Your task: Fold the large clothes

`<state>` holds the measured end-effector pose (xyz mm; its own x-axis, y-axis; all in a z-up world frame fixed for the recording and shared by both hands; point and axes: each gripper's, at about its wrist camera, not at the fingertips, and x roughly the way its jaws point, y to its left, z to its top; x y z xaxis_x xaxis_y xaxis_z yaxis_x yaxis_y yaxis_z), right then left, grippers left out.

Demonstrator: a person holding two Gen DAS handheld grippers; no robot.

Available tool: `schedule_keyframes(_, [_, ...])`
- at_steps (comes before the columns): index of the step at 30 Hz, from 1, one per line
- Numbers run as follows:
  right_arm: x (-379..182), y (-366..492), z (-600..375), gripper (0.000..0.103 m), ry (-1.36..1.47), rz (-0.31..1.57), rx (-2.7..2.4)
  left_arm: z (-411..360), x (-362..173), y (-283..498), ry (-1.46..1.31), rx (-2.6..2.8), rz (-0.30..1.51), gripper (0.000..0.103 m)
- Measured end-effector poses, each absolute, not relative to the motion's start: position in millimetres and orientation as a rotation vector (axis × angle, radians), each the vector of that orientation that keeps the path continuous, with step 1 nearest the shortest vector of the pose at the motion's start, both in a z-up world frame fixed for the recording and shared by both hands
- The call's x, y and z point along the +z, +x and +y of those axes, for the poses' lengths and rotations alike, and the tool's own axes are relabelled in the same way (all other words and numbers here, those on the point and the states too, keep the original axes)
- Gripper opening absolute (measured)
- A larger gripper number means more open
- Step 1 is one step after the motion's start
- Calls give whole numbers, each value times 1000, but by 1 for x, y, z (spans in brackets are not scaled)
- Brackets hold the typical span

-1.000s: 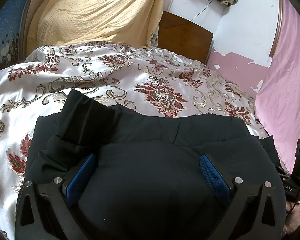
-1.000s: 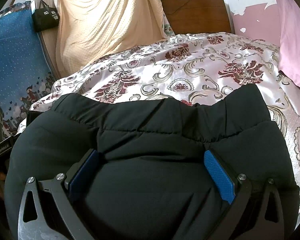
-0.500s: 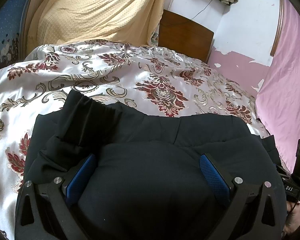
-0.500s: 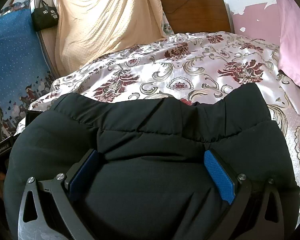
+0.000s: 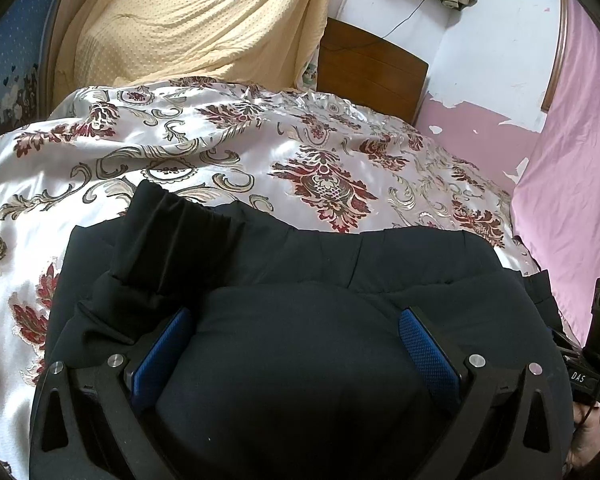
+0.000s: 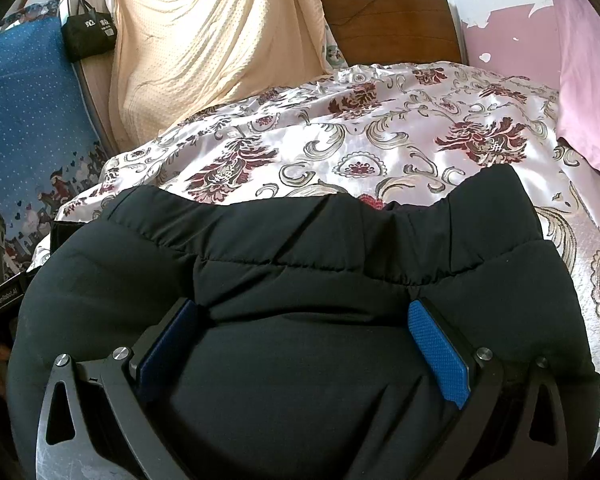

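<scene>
A large black padded garment (image 5: 300, 264) lies on the floral satin bedspread (image 5: 228, 152), with a ribbed cuff or sleeve end (image 5: 172, 232) folded over at its left. My left gripper (image 5: 296, 320) is open, its blue pads (image 5: 428, 348) resting wide apart on the bulging black fabric. In the right wrist view the same garment (image 6: 300, 240) fills the lower half. My right gripper (image 6: 302, 320) is open too, blue pads (image 6: 440, 356) spread on the fabric. Neither grips any cloth.
A cream cloth (image 5: 188, 20) hangs at the back beside a wooden headboard (image 5: 372, 72). A pink sheet (image 5: 572, 184) drapes on the right. A blue cushion (image 6: 24, 112) and black bag (image 6: 88, 36) are at the left. The other gripper (image 5: 598, 344) shows at the right edge.
Almost nothing differs. Both views shift very slightly; the garment and both open grippers stay where they were.
</scene>
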<state>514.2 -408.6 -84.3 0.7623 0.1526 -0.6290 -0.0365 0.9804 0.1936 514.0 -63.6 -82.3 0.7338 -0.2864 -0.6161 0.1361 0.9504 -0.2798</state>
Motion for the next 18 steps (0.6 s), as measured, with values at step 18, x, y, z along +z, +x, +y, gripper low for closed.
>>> schedule_keyframes(18, [-80, 501, -410, 102, 168, 695, 79, -68, -86, 509, -175, -208, 718, 103])
